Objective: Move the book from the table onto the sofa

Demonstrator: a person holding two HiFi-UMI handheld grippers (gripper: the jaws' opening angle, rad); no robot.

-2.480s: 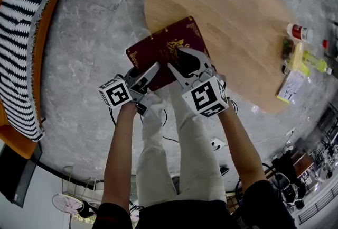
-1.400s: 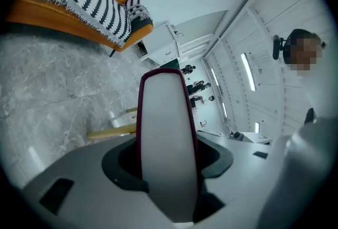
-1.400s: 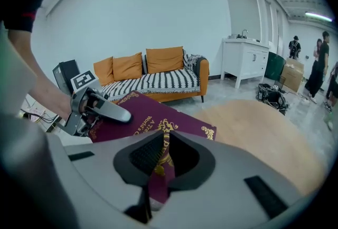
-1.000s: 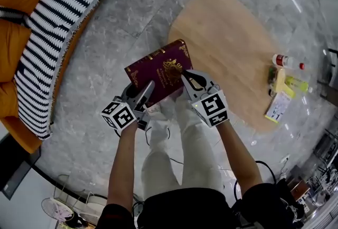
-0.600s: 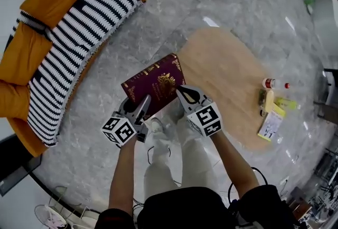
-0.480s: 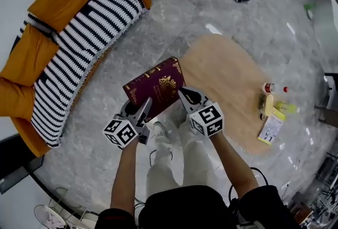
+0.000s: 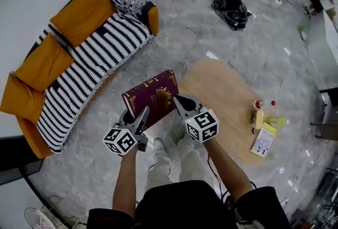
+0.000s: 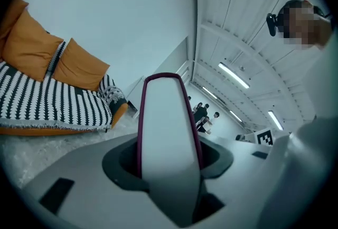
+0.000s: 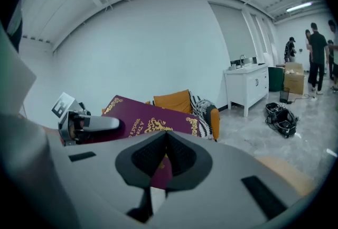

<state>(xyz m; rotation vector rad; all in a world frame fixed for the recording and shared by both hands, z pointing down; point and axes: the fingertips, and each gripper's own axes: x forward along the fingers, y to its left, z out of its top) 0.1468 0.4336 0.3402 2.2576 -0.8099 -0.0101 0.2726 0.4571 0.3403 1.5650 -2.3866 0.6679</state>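
Well apart from orange sofa with striped throw [image 7: 90,61] at ten o'clock. Lifted clear of pale oval wooden table [image 7: 227,90] since a second ago: carry begun. Holding maroon gold-stamped hardback book [image 7: 153,97] aloft, left gripper [image 7: 139,116] clamped across its thickness, right gripper [image 7: 179,101] pinched on its cover. At three o'clock on the table, small red-capped bottle [image 7: 259,103], contents untellable.

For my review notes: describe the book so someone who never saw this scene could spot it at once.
Find the orange sofa with the striped throw and the oval wooden table; the book is held in the air above the grey floor between them. It is the only dark-red hardcover with gold ornament.
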